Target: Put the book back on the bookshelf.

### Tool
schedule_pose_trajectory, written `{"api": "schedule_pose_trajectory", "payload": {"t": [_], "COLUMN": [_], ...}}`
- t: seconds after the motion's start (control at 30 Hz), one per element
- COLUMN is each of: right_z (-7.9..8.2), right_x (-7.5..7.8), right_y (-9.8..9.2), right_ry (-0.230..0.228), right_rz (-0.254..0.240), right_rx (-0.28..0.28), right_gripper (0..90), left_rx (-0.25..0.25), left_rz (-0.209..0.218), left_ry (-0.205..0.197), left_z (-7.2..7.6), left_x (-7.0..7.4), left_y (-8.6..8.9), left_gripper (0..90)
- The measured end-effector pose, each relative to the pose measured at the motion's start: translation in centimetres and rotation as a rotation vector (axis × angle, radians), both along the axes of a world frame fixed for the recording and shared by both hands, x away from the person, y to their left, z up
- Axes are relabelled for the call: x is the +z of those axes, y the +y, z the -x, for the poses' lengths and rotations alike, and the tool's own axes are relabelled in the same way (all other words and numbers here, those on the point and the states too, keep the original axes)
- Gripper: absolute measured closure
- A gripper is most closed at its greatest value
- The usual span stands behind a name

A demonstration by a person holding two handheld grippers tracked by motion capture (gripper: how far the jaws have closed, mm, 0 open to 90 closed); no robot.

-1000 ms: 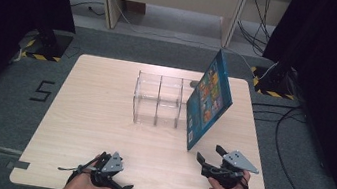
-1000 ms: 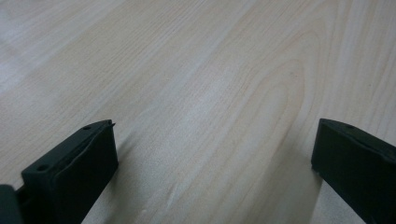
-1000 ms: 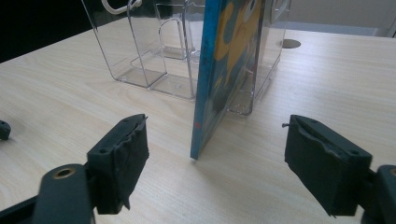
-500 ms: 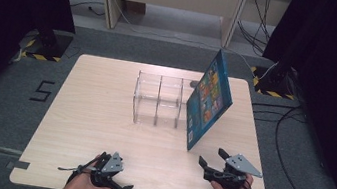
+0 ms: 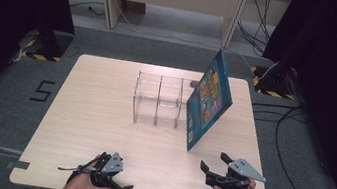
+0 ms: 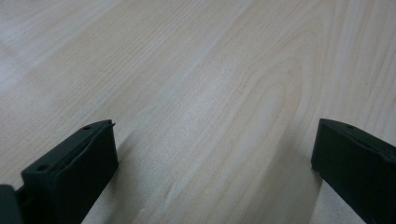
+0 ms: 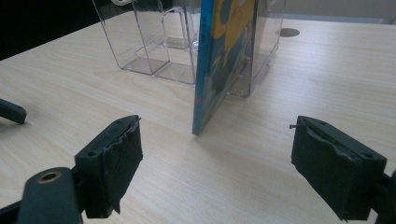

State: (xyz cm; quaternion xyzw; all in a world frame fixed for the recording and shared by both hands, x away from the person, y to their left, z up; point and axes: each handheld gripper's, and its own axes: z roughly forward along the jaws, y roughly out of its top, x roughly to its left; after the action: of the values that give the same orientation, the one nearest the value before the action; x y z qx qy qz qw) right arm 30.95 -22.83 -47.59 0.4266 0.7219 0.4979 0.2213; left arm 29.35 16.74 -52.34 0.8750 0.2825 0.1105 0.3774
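Both grippers (image 5: 111, 179) (image 5: 216, 168) sit low (jaws apart) near the book (image 5: 210, 98)

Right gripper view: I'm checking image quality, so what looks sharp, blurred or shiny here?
Right gripper view: the blue picture book and clear plastic compartment box read fairly sharp, with pale reflections on the box walls; the right gripper casts soft shadows on the light wooden table. High view: evenly lit, dark surroundings.

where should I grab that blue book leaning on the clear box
Grip the blue book by its near upright edge, likely with the right hand-held gripper coming straight in from the person's side. That thin edge faces its open jaws, while the clear box blocks the far face.
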Motion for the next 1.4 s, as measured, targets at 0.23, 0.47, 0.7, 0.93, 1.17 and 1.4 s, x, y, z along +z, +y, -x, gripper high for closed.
{"api": "schedule_pose_trajectory", "payload": {"t": [0.23, 0.47, 0.7, 0.93, 1.17, 1.4], "right_z": [0.7, 1.5, 2.3, 3.1, 3.9, 4.3], "right_x": [-0.1, -0.4, -0.6, -1.1, -1.7, -1.9], "right_y": [-0.3, -0.4, -0.6, -1.4, -2.0, -2.5], "right_ry": [0.011, 0.026, 0.041, 0.08, 0.128, 0.147], "right_rz": [0.036, 0.121, 0.149, 0.186, 0.22, 0.237], "right_rx": [0.019, 0.053, 0.063, 0.064, 0.072, 0.075], "right_gripper": [15.6, 15.8, 15.8, 15.9, 15.9, 15.9], "left_rx": [0.001, 0.001, 0.001, -0.002, -0.003, -0.003], "left_rz": [0.0, 0.0, 0.001, 0.002, 0.001, 0.0], "left_ry": [0.0, -0.001, -0.001, 0.0, 0.0, 0.001], "left_z": [0.0, 0.0, 0.0, 0.0, 0.0, 0.0], "left_x": [0.0, 0.0, 0.0, 0.0, 0.0, 0.0], "left_y": [0.0, 0.0, 0.0, 0.0, 0.0, 0.0], "left_gripper": [0.0, 0.0, 0.0, 0.0, 0.0, 0.0]}}
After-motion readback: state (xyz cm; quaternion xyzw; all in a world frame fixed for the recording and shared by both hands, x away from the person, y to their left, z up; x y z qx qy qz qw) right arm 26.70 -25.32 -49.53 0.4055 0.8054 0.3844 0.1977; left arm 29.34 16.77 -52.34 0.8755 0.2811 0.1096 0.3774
